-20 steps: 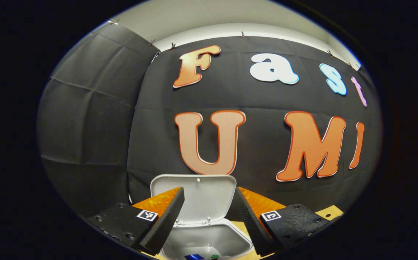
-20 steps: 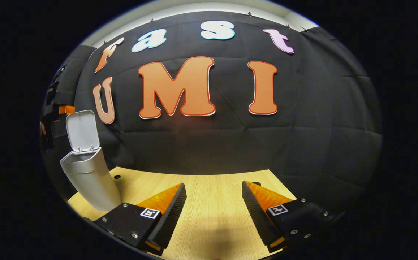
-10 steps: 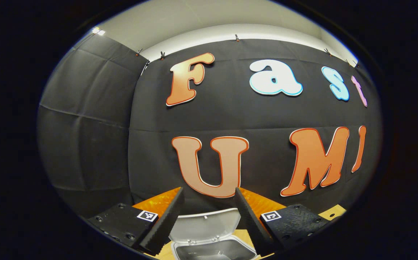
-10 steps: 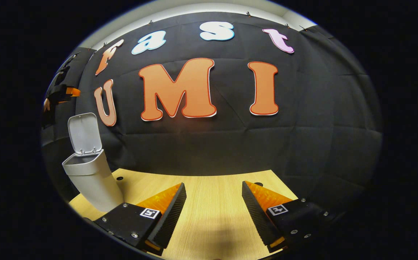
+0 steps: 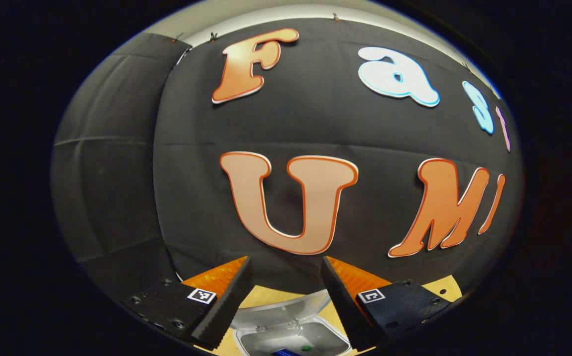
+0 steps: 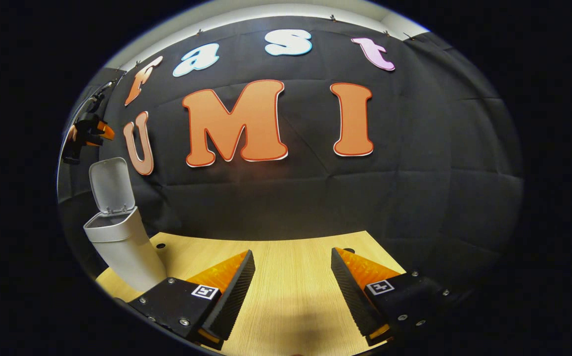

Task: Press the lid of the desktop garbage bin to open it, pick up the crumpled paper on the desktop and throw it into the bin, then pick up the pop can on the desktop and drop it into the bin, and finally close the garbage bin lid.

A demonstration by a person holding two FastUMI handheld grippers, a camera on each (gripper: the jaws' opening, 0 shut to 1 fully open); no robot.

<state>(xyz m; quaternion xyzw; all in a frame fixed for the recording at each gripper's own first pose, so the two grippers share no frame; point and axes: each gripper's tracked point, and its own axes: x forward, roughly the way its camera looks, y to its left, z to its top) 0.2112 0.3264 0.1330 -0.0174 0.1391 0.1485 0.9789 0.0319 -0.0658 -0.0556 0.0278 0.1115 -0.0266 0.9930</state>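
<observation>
In the right gripper view the white desktop bin (image 6: 123, 247) stands at the table's far left with its lid (image 6: 110, 185) hinged upright. My left gripper (image 6: 86, 133) hangs in the air above that lid. In the left gripper view my left gripper (image 5: 286, 289) is open and holds nothing; below its fingers lie the lid's top edge (image 5: 286, 302) and the bin's open mouth (image 5: 315, 333). Something blue (image 5: 281, 352), probably the pop can, and a small green spot (image 5: 306, 348) lie inside. My right gripper (image 6: 293, 282) stands open and holds nothing, low over the wooden table (image 6: 290, 247).
The black cloth wall rises close behind the bin and along the table's far edge. Small dark holes (image 6: 160, 245) (image 6: 349, 250) mark the tabletop. A corner of the table (image 5: 446, 289) shows at the right of the left gripper view.
My left gripper has risen from the bin's mouth to above the upright lid, staying open. The lid and bin have sunk low in its view. The right gripper has hardly moved.
</observation>
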